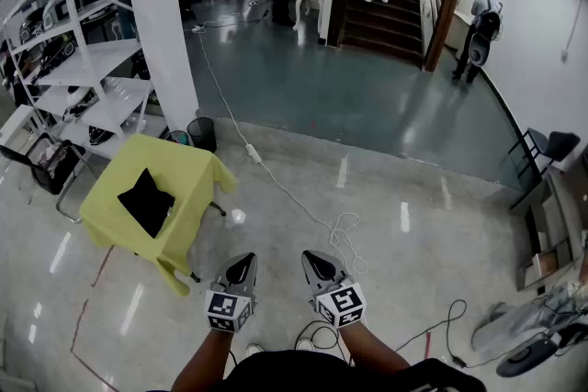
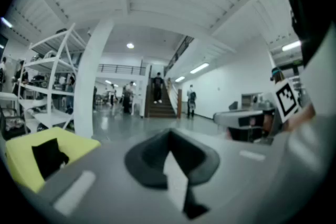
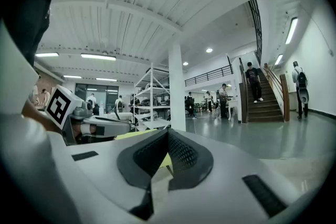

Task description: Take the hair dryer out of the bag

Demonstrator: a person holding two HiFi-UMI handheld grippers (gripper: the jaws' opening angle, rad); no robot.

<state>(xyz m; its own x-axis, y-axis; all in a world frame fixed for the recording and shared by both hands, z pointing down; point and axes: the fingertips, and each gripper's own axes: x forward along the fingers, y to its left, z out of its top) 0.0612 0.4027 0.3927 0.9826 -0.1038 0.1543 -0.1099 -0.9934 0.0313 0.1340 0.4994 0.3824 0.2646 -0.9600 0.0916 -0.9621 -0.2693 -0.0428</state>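
Left tongs (image 1: 244, 262) and right tongs (image 1: 314, 260) pressed together, empty; black bag (image 1: 147, 200), probably, on yellow table (image 1: 188, 165) ahead

The black bag (image 1: 147, 200) on the yellow counter (image 1: 197, 174) hides its contents. The shelf (image 1: 96, 60) behind the counter holds things too small to tell.

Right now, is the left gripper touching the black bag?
Apart. The head view shows the left gripper, shut, with floor between it and the black bag on the yellow table.
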